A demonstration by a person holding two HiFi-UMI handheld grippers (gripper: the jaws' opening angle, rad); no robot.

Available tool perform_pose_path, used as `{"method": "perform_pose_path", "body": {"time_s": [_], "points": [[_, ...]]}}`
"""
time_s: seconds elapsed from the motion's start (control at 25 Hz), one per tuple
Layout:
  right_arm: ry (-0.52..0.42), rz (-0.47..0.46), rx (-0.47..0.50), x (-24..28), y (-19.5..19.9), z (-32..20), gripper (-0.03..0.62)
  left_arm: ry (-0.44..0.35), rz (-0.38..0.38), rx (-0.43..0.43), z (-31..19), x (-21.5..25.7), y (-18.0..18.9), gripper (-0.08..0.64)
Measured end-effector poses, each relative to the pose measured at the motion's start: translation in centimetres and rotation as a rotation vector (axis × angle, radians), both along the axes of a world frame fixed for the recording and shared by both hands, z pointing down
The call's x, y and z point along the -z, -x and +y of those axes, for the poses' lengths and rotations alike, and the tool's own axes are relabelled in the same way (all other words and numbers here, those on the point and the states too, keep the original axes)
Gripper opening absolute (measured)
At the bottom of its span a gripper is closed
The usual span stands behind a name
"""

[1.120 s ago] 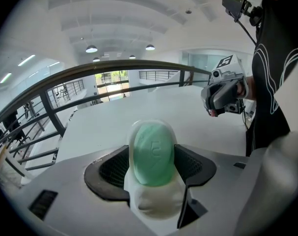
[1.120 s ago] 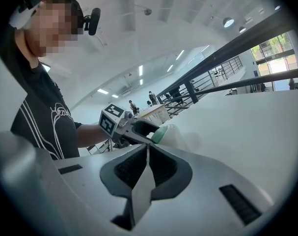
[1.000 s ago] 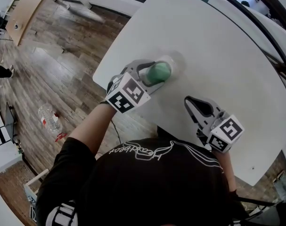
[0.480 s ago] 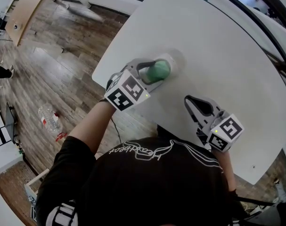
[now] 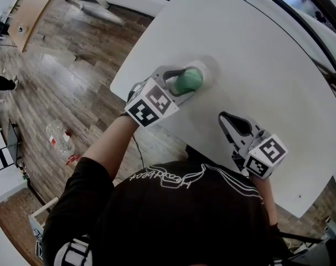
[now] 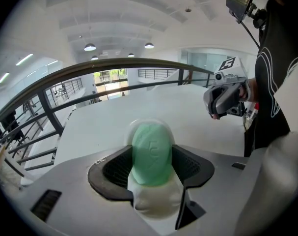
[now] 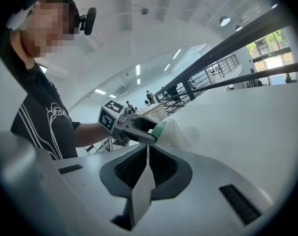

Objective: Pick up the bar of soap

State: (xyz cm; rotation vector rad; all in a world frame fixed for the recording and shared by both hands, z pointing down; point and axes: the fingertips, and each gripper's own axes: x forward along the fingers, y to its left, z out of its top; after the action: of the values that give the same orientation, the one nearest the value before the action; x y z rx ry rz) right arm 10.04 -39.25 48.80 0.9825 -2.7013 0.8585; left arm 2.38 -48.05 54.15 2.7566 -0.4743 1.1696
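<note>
A: How far has the pick-up been taken?

B: The pale green oval bar of soap is seen standing on end between the jaws of the left gripper. The ribbed dark pads are laid against both of its sides, so a grasp is judged to have been made. The soap is held low over the round white table, near its left edge. A translucent whitish dish or wrapper is seen just behind and under the soap. Whether the bar has been raised clear of it cannot be told. The lift is taken to be what remains.

A: And the other tool?

B: The right gripper is kept well apart, nearer the person. Its jaws are pressed together with nothing between them.

A: Can any writing be read?

B: A short mark is embossed on the face of the soap; it is too soft to be read with certainty. White script is printed on the person's black shirt, but it appears inverted and cannot be made out. Only black-and-white square patterns are carried on the marker cube; no words are shown there.
</note>
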Motion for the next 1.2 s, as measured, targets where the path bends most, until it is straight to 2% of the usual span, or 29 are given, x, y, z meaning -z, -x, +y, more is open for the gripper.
{"method": "perform_pose_path", "body": {"time_s": [0.24,0.72,0.96,1.2], "points": [[-0.004,-0.004,-0.007,0.2,0.0,0.3,0.018,-0.002,0.008,0.003,-0.1,0.0,0.0,0.259],[-0.002,0.015,-0.058,0.4,-0.6,1.5,0.02,-0.069,0.109,0.042,-0.5,2.8,-1.2,0.259],[-0.056,0.029,-0.076,2.3,-1.3,2.1,0.02,-0.096,0.194,0.097,0.3,5.5,-1.6,0.259],[-0.142,0.053,-0.069,5.8,-0.7,3.8,0.02,-0.142,0.302,0.148,3.7,9.6,-0.8,0.259]]}}
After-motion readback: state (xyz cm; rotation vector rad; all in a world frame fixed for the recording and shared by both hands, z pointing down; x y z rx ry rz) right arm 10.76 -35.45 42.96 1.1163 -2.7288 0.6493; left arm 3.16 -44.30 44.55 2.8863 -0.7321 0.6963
